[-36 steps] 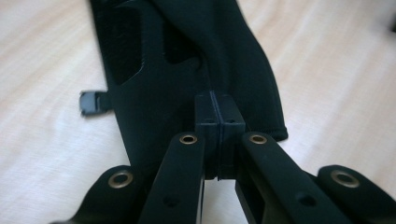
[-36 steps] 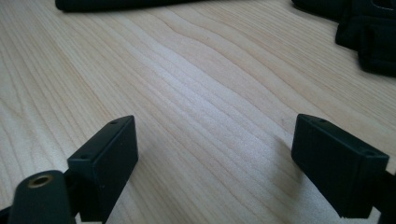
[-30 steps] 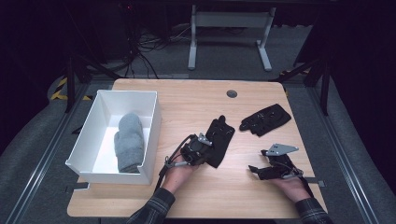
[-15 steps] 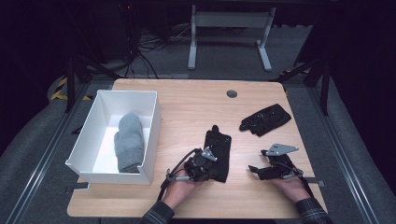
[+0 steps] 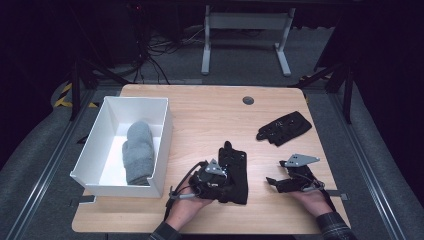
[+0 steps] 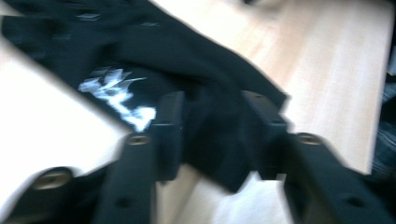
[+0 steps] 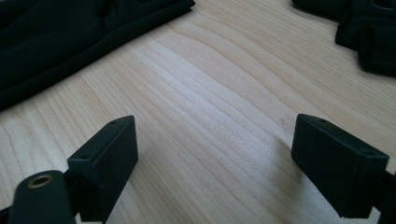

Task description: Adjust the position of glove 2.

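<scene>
A black glove (image 5: 238,159) with a white print lies flat on the wooden table (image 5: 210,115) near its front edge. My left gripper (image 5: 224,174) sits over the glove's near end. In the left gripper view the glove (image 6: 187,56) runs between the jaws of the left gripper (image 6: 213,100). Those jaws have just been opening, and they stand apart around the cloth without pinching it. A second black glove (image 5: 283,127) lies at the right back. My right gripper (image 5: 275,175) rests low at the front right. Seen from its own camera, the right gripper (image 7: 215,123) is wide open over bare wood.
A white bin (image 5: 161,150) stands at the table's left and holds a grey mitten (image 5: 139,150). A dark round grommet (image 5: 248,100) sits near the far edge. Bare wood lies between the two gloves and in the table's middle.
My left gripper has pulled the black glove toward the table's near edge and opened its jaws, so the glove now lies flat. The right gripper has stayed put.
</scene>
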`<state>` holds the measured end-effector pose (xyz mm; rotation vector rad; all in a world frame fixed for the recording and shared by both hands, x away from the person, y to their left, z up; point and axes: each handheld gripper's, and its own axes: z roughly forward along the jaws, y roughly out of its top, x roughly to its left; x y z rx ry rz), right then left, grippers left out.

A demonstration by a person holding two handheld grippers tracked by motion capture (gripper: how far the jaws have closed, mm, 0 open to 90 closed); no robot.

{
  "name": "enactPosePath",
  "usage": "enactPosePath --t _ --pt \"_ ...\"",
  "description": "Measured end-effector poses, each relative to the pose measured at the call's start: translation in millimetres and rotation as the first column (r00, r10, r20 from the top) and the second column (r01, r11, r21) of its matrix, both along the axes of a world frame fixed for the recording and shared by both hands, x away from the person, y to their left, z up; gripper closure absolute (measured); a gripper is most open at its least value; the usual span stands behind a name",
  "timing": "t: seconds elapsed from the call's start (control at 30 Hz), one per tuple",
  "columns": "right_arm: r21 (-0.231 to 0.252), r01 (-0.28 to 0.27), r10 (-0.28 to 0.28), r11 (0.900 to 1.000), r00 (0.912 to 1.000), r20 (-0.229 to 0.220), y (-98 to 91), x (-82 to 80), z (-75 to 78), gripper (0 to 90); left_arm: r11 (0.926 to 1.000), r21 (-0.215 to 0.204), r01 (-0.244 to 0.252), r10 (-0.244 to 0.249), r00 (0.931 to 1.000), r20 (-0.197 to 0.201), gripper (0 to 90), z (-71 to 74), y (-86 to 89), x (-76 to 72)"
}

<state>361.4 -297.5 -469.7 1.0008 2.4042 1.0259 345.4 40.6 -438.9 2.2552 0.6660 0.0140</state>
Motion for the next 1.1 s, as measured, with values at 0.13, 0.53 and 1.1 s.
enactPosePath --t 0.13,0.53,1.1 --pt "0.0 0.0 0.0 1.0 1.0 0.0 0.0 0.0 0.0 15.4 0.9998 0.011 -0.018 0.018 0.9992 0.036 39.0 -3.0 12.1 1.4" --pt "0.026 0.051 -0.051 0.9984 0.9986 0.015 -10.8 17.0 20.9 51.5 0.9979 0.063 -0.015 0.011 0.998 0.062 14.8 -21.5 29.3 -10.0" --pt "0.033 0.158 -0.16 0.9869 0.9855 0.058 -43.6 93.7 33.4 90.0 0.9941 0.108 0.013 -0.028 0.9901 0.137 0.0 -38.6 34.7 -17.5"
